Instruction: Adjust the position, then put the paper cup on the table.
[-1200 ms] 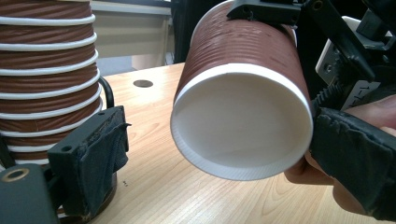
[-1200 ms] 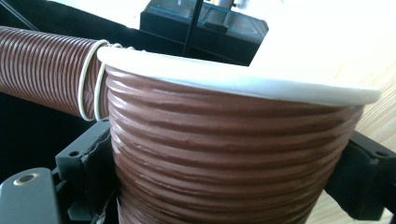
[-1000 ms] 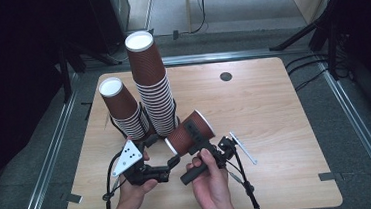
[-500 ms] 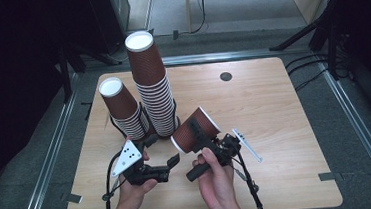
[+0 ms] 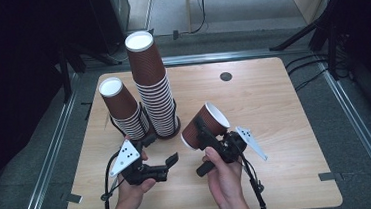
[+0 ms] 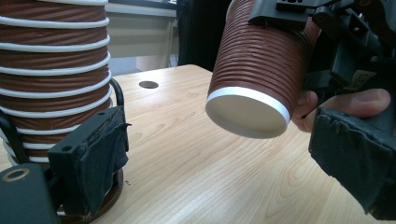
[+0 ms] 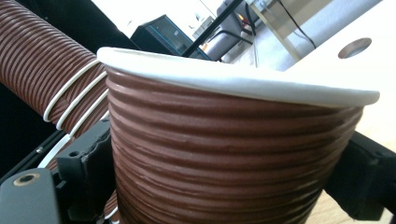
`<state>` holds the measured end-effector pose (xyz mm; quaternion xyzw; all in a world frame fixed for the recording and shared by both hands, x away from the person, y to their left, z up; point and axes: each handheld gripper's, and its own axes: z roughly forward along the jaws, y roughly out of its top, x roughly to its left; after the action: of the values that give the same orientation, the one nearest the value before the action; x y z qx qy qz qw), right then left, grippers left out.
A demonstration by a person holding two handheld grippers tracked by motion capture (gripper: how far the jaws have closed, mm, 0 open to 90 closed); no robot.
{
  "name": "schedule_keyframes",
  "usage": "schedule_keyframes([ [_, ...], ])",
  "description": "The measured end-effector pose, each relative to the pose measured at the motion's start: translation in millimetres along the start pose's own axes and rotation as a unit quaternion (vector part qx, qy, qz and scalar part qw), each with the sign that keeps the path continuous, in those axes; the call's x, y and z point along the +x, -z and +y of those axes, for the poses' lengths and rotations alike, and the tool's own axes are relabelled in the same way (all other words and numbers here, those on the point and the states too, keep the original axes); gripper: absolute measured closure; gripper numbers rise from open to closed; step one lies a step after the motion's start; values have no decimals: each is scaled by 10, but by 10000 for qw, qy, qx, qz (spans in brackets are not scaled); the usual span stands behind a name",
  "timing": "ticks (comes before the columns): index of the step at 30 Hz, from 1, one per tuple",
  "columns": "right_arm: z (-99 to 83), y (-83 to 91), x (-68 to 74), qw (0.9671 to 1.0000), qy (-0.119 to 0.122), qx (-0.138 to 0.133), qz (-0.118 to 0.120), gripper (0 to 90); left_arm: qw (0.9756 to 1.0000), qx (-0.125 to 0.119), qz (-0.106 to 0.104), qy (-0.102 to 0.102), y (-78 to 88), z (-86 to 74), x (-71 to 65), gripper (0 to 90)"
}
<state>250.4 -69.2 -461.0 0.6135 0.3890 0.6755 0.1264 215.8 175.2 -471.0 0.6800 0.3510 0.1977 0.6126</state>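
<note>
Two stacks of brown ribbed paper cups with white rims stand at the table's left: a tall stack [image 5: 151,87] [image 6: 51,70] [image 7: 46,70] and a shorter, leaning one [image 5: 123,109]. My right gripper [image 5: 203,131] [image 7: 224,186] is shut on a single brown cup [image 5: 195,130] [image 6: 257,65] [image 7: 224,154]. That cup is held tilted above the table, with its mouth up and to the right, just right of the tall stack. My left gripper [image 5: 160,149] [image 6: 219,182] is open and holds nothing. It sits low in front of the tall stack's base, aimed toward the held cup's bottom.
A black wire ring [image 6: 116,93] circles the base of the tall stack. A round hole [image 5: 226,76] [image 6: 148,84] lies in the wooden tabletop [image 5: 274,107] at the far middle. Metal rails [image 5: 52,155] run along both table sides, with dark stands and cables beyond.
My right gripper has carried the single cup to the right, away from the tall stack, and tipped its mouth further up. The left gripper has barely moved.
</note>
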Motion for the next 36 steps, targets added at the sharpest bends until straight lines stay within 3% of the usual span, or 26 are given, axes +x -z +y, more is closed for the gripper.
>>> schedule_keyframes([
  [10, 75, -1, -15, 9984, 541, -164, 8, 100, 10000, 28, 38, 20, -6, -9, 6, 50],
  [15, 108, -16, -24, 9954, 919, -253, -73, 101, 10000, 22, 59, 49, -2, -13, 19, 50],
  [21, 162, -18, 17, 9871, 1545, -412, -94, 102, 10000, 49, 68, 51, -9, -23, 12, 50],
  [24, 201, -23, 18, 9851, 1663, -420, -130, 102, 10000, 51, 69, 45, -10, -23, 8, 50],
  [36, 405, -72, -57, 9708, 2305, -586, -331, 102, 9997, 54, 207, 93, 13, -77, 68, 50],
])
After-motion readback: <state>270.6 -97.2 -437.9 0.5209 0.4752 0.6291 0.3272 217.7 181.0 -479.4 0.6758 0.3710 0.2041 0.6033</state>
